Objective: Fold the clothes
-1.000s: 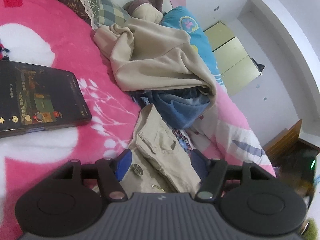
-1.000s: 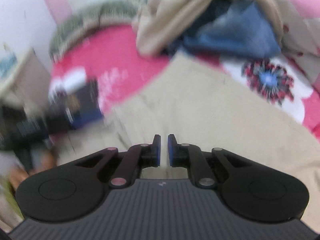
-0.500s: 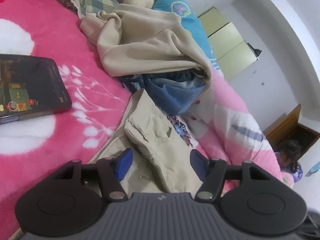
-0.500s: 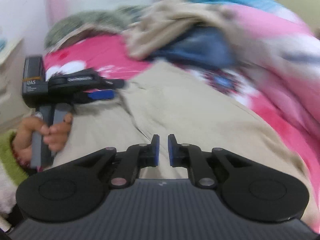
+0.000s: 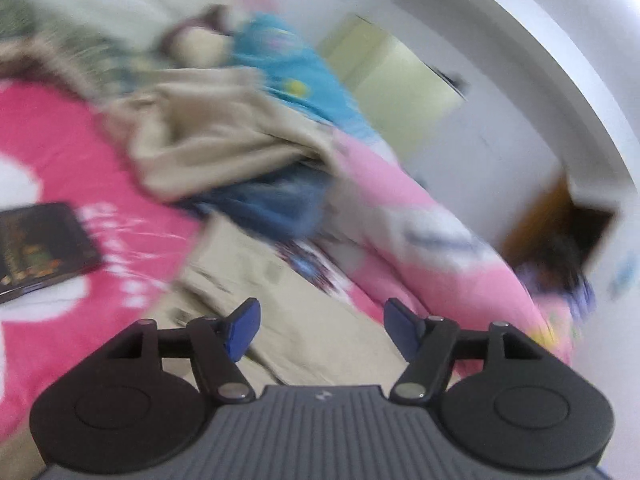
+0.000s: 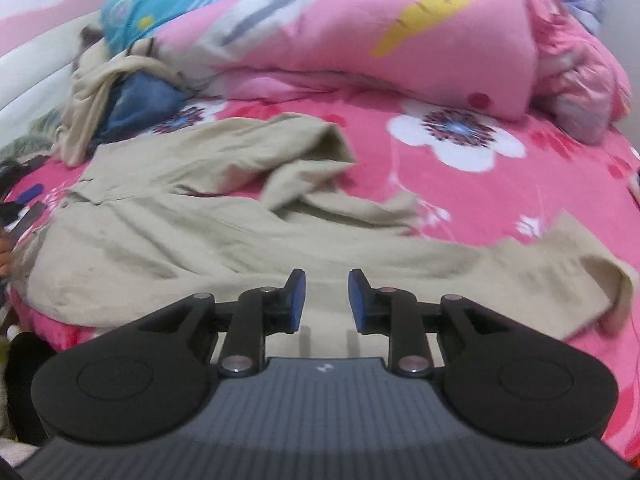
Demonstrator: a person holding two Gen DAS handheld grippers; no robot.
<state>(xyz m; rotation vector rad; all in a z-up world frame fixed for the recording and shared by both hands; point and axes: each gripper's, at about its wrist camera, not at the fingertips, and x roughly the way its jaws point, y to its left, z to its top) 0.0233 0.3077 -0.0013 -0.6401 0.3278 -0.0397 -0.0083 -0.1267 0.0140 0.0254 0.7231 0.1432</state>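
The right hand-held gripper (image 6: 327, 300) hovers, jaws parted and empty, right over the near edge of the beige trousers (image 6: 168, 224), which sprawl crosswise on the bed (image 6: 500, 200). The left hand-held gripper (image 5: 321, 326), wide open, probably sits by their waistband; its view is blurred.

You are working on a bed (image 6: 500, 184) with a pink floral sheet, a rolled pink quilt (image 6: 400, 40) along its far side and a white headboard (image 6: 36, 64) to the left. Behind it stand white walls (image 5: 500, 92), pale yellow cabinet doors (image 5: 400, 84) and what may be a brown wooden door (image 5: 536, 220); that view is blurred.
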